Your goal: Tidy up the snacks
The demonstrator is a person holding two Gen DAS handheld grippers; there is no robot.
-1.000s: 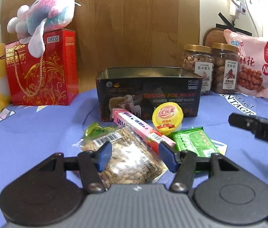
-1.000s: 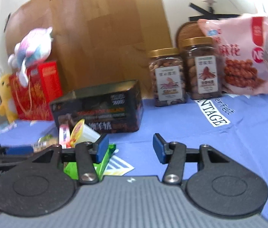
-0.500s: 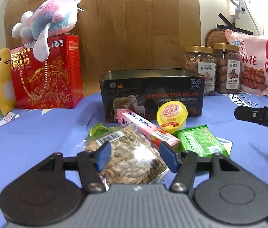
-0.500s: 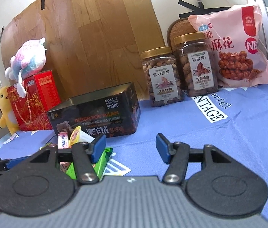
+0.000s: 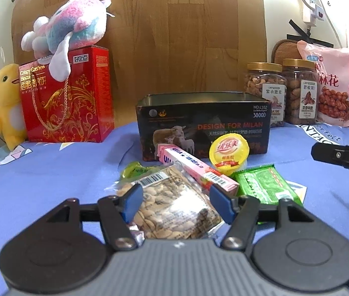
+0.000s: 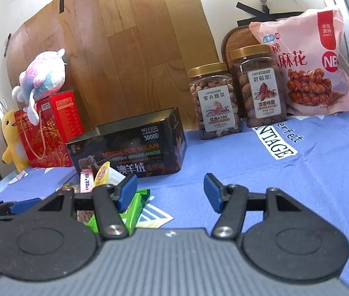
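The left gripper [image 5: 174, 203] hangs low over the clear bag of nuts [image 5: 172, 204], which lies flat on the blue-covered desk [image 5: 51, 172]. Its jaws have just been opening; the bag shows between the blue pads, which do not press on it. Just behind the bag lie a pink box [image 5: 194, 170], a yellow-lidded jelly cup [image 5: 229, 153] and a green packet [image 5: 263, 185], all in front of the open black tin [image 5: 204, 123]. The right gripper [image 6: 170, 192] hovers released to the right of this pile, its jaws likewise just opening, with only bare cloth between them; the green packet lies beside its left finger.
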